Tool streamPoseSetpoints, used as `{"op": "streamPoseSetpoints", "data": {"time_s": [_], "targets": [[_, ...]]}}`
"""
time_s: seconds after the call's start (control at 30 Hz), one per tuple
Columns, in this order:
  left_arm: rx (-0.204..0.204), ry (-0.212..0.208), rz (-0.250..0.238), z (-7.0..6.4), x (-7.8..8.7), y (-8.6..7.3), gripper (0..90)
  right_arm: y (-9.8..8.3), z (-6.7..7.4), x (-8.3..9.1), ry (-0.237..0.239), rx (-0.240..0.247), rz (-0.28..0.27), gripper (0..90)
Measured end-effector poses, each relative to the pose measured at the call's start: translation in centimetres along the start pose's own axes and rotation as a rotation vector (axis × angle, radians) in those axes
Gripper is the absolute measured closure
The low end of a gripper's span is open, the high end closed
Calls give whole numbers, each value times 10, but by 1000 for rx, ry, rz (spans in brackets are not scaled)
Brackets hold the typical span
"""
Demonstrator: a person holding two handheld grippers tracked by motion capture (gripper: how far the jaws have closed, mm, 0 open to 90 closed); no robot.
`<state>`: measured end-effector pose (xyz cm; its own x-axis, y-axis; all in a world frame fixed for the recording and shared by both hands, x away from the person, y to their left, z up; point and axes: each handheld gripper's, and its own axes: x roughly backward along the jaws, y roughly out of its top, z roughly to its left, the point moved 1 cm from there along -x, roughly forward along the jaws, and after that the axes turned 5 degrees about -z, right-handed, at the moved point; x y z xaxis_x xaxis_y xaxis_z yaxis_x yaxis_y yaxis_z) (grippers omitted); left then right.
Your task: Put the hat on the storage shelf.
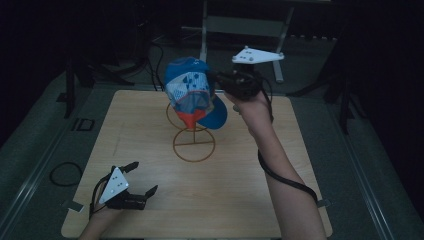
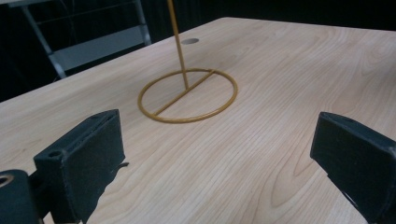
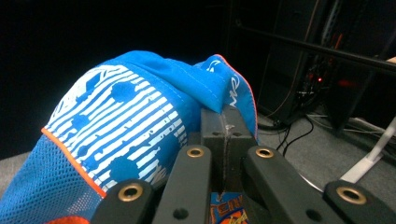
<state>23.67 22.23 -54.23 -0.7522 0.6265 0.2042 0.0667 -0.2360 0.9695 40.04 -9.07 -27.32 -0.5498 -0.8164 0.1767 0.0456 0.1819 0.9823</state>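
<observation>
A blue cap with a white striped panel, blue mesh and orange trim hangs above the middle of the table, tilted. My right gripper is shut on its fabric from the right; in the right gripper view the jaws are pressed together with the blue cloth pinched at their tips. A gold wire stand with a round base stands under the cap, which hides the stand's top. My left gripper sits near the table's front left, open and holding nothing. The stand's ring base lies ahead of it.
The wooden table has a small round hole near its far edge. A grey metal frame stands behind the table. A black cable loop lies on the floor at the left. Bare wood surrounds the stand.
</observation>
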Motion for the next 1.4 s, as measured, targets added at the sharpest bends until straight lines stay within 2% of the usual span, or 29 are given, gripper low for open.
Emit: {"op": "streamPoseSetpoints", "data": {"time_s": [0.17, 0.27, 0.53, 0.67, 0.9, 1.03, 1.13, 1.4], "targets": [[16, 6, -2, 2, 3, -5, 32, -1, 6, -33, 8, 11, 61, 900], [18, 14, -1, 4, 4, -8, 32, -9, 8, -49, 26, -6, 94, 900], [49, 8, 3, 6, 2, -12, 32, -31, 6, -65, 34, -27, 134, 900], [50, 7, 1, 6, 2, -12, 32, -39, 6, -66, 28, -24, 154, 900], [62, 8, -3, 7, 2, -13, 32, -57, 1, -60, 22, -45, 173, 900], [73, 5, -2, 8, 1, -14, 32, -66, 0, -55, 19, -52, 168, 900], [66, 7, 3, 8, 1, -15, 32, -71, -4, -50, 6, -59, 166, 900], [64, 6, 11, 7, -1, -16, 32, -92, -10, -38, 9, -110, 159, 900]]}}
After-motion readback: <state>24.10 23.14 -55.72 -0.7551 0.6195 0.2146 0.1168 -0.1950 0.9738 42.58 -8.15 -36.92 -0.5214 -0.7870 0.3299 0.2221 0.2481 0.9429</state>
